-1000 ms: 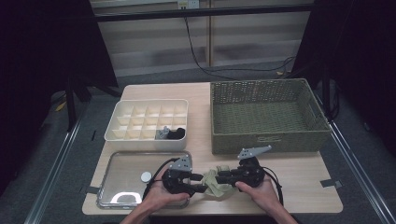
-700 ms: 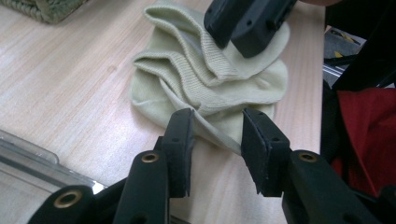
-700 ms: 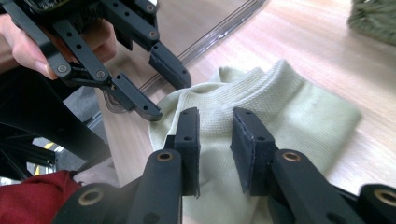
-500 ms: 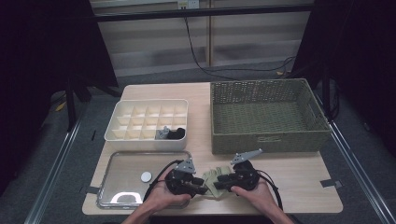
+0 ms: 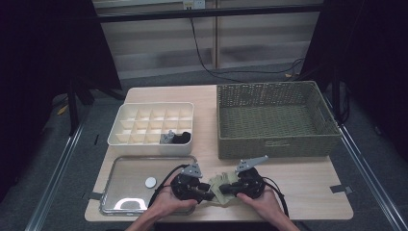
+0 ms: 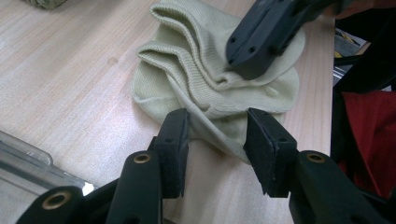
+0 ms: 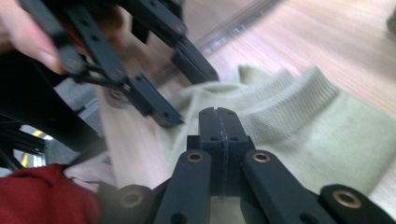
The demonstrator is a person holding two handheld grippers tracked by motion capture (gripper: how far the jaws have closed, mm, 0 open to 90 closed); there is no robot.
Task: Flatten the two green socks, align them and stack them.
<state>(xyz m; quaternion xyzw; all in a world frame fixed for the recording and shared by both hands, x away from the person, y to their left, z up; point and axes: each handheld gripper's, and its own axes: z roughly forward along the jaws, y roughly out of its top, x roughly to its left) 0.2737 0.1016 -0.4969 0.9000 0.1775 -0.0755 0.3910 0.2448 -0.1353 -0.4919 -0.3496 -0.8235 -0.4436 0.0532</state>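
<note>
A pale green sock (image 5: 222,185) lies bunched on the wooden table (image 5: 298,183) near its front edge, between both hands. My left gripper (image 5: 210,192) comes at it from the left. In the left gripper view its jaws (image 6: 217,135) stand apart, open, with the sock's (image 6: 205,79) near edge between them. My right gripper (image 5: 229,188) comes from the right and has just been closing. Its pads (image 7: 218,116) now meet with no fabric showing between them, tips down on the sock (image 7: 299,126). The right gripper's black tip (image 6: 261,42) rests on the folds.
A wicker basket (image 5: 274,144) stands at the back right. A white divided box (image 5: 149,144) at the back left holds small dark items (image 5: 175,138). A metal tray (image 5: 125,192) with a white disc (image 5: 150,182) sits just left of my left hand.
The right gripper has shifted a little to the left, closer to the sock and the left gripper. The left hand has stayed where it was.
</note>
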